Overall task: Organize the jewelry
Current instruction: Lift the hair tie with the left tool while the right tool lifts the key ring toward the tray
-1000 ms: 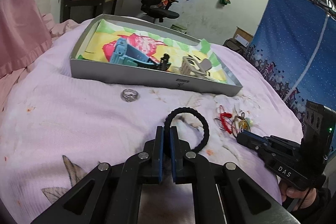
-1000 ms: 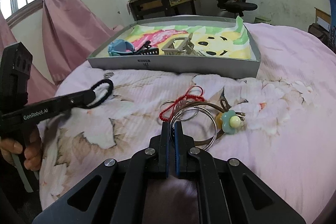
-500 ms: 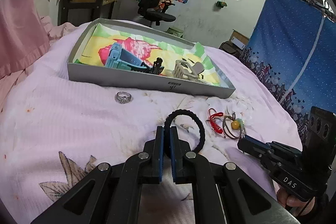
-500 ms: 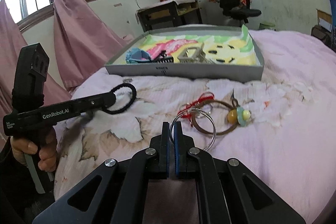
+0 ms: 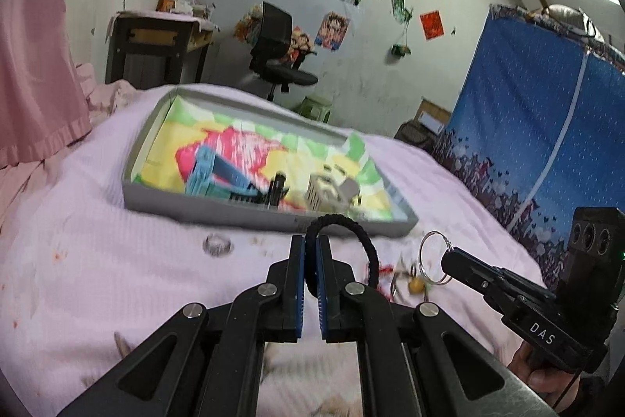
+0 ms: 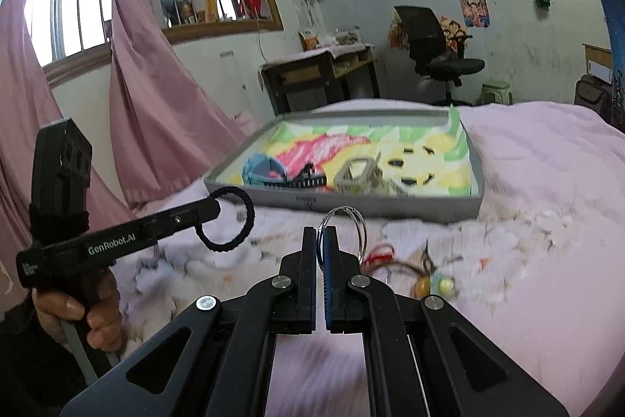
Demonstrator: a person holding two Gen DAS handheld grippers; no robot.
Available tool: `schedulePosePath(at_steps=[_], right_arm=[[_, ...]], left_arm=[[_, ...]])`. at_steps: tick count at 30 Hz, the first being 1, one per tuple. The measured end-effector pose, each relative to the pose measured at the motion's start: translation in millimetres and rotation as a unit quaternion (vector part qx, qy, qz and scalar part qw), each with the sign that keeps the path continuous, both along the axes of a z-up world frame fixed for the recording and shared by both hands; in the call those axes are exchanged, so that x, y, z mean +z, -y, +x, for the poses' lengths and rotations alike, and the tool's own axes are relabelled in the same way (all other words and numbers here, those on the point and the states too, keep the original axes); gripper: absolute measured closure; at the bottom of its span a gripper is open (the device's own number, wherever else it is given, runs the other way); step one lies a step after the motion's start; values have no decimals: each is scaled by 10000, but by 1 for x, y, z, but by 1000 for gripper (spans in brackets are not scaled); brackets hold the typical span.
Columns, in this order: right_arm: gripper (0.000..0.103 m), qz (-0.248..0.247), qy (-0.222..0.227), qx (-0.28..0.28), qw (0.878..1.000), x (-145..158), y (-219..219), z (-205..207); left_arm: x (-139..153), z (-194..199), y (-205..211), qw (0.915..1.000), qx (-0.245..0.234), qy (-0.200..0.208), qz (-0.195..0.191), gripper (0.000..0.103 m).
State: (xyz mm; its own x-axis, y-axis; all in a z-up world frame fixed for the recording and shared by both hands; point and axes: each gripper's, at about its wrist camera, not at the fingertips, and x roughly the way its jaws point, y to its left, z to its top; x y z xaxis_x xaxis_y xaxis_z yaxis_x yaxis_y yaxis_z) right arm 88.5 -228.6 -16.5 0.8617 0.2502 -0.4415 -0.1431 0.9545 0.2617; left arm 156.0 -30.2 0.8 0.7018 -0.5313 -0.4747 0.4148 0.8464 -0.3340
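Gripping a black braided bracelet (image 5: 357,241), the left tool (image 5: 311,262) has its blue-lined fingers pressed together on the band, whose loop arcs up and to the right of the tips, clear of the bed. From the right wrist view the same bracelet (image 6: 230,219) hangs as a full ring off the end of that tool (image 6: 207,212), held above the bedspread by a hand (image 6: 84,315) on the grip.

The right tool (image 6: 321,245) is likewise clamped, its fingers nearly touching on a thin silver wire bangle (image 6: 345,227) that stands upright between and beyond the tips. In the left wrist view that bangle (image 5: 429,260) shows as a slim hoop at the nose of the right tool (image 5: 449,258), lifted off the cover.

Ahead of both tools lies a shallow grey tray (image 6: 351,200) lined with bright yellow, pink and green paper, sitting on the pale pink bedspread (image 6: 547,182). Inside it rest a light blue item (image 6: 263,167), a black clip (image 6: 308,178) and a beige hair claw (image 6: 357,176), close together near the front wall.

On the cover, short of the tray, a small silver ring (image 5: 217,244) lies alone to the left. Lower right of the bangle, a red cord (image 6: 377,253) and a brown hoop with a yellow and green charm (image 6: 435,286) lie bunched together, blurred. Nothing stands between the tools and the tray's front wall.
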Motion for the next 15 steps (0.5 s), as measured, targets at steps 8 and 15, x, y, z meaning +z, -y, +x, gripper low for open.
schedulePosePath(at_steps=[8,15], right_arm=[[100,258,214,-40,9994,17,19,40],[100,186,0,-432,9989,6,28,85]], left_arm=[[23,42,14,9993,236,289,-57,97],[8,79,13,9978,651,-84,78,97]])
